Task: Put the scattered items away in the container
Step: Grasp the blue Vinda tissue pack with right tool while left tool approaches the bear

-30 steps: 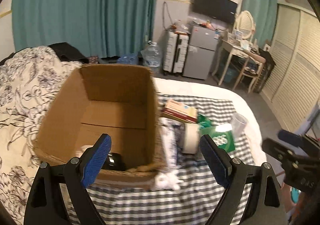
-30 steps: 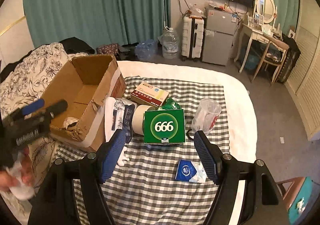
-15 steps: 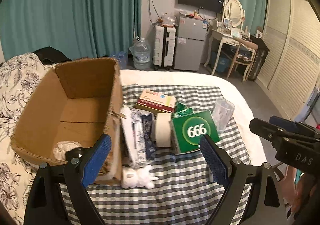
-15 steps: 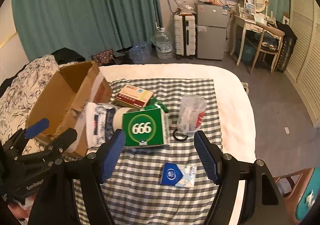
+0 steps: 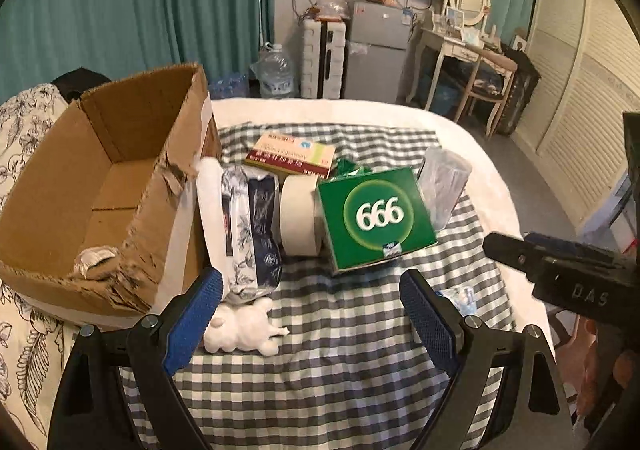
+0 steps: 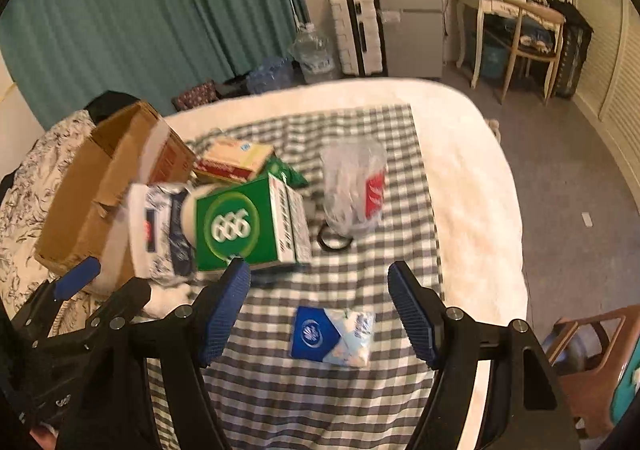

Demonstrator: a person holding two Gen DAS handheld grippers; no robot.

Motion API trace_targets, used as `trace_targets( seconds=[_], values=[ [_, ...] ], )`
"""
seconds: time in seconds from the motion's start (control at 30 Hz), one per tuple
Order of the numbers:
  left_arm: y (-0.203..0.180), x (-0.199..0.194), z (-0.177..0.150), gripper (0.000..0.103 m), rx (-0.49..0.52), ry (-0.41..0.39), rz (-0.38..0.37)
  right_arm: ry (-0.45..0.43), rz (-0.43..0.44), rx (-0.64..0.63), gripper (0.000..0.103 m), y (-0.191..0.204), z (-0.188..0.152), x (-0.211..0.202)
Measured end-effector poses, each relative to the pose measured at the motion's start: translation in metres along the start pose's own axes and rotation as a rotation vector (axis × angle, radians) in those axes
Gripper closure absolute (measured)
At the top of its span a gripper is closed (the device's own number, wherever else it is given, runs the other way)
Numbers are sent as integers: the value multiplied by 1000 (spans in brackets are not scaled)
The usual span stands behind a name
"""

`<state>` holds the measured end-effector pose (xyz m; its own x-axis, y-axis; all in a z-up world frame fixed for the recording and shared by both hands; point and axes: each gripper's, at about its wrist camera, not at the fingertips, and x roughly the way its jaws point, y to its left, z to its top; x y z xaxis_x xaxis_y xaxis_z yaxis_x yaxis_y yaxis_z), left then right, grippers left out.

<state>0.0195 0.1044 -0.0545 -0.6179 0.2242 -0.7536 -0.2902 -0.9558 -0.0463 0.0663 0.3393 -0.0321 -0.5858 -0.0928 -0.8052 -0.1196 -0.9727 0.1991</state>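
My left gripper (image 5: 310, 314) is spread wide with nothing between its blue ribbed pads; my right gripper (image 6: 320, 310) also stands apart and empty above the checked cloth (image 5: 340, 370). The cardboard box (image 5: 100, 185), corrugated with a torn, ragged front edge, sits at the cloth's left side on a flowered bedspread (image 5: 24, 121); something crumpled and silvery lies in its near corner. Leaning against the box is a soft plastic pack (image 5: 248, 226) printed with blue-and-white flowers. Just beside it stands a cream tape roll (image 5: 298, 219), then a glossy green carton (image 5: 376, 217) reading "666" in a ring. Behind them lies a flat red-and-yellow box (image 5: 292, 157); its print is too small to read. A clear plastic cup (image 5: 442, 185) lies tilted at the right. A small white plush toy (image 5: 244, 326) lies near my left pads. A blue tissue packet (image 6: 332, 336) rests between my right pads in that view. The other gripper's body reads "DAS".
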Motion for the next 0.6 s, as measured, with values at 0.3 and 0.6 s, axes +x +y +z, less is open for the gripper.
trace_targets(
  seconds=[0.3, 0.6],
  values=[
    [7, 24, -22, 10, -24, 75, 27, 153, -51, -60, 32, 14, -22, 43],
    [21, 27, -27, 10, -74, 88, 40, 288, -182, -85, 30, 21, -45, 89]
  ],
)
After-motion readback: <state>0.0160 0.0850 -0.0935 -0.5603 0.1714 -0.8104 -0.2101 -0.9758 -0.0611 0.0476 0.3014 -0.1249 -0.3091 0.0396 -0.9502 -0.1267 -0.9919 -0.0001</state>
